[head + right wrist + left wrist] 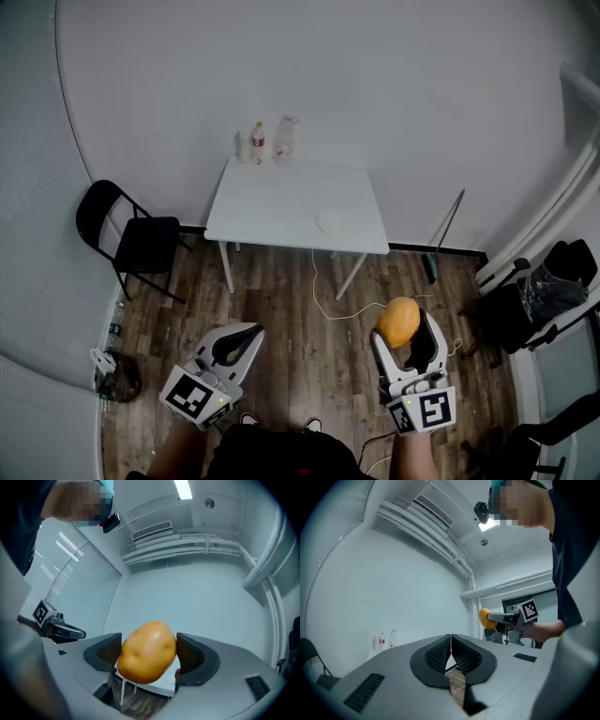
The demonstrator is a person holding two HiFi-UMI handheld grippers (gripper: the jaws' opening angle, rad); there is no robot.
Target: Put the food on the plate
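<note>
An orange-yellow potato [398, 322] sits between the jaws of my right gripper [405, 330], which is shut on it, held above the wooden floor. In the right gripper view the potato [146, 652] fills the gap, with both black pads pressed on its sides. My left gripper [246, 336] is shut with nothing in it, its pads meeting in the left gripper view [451, 641]. That view also shows the potato [484, 618] off to the right. A white plate [330, 222] lies on the far white table [272, 202], well ahead of both grippers.
Two bottles [258, 143] stand at the table's back edge. A black folding chair [131, 234] is left of the table. A white cable [328, 295] trails on the floor under it. A stick [448, 225] leans at the right, near dark chairs [548, 291].
</note>
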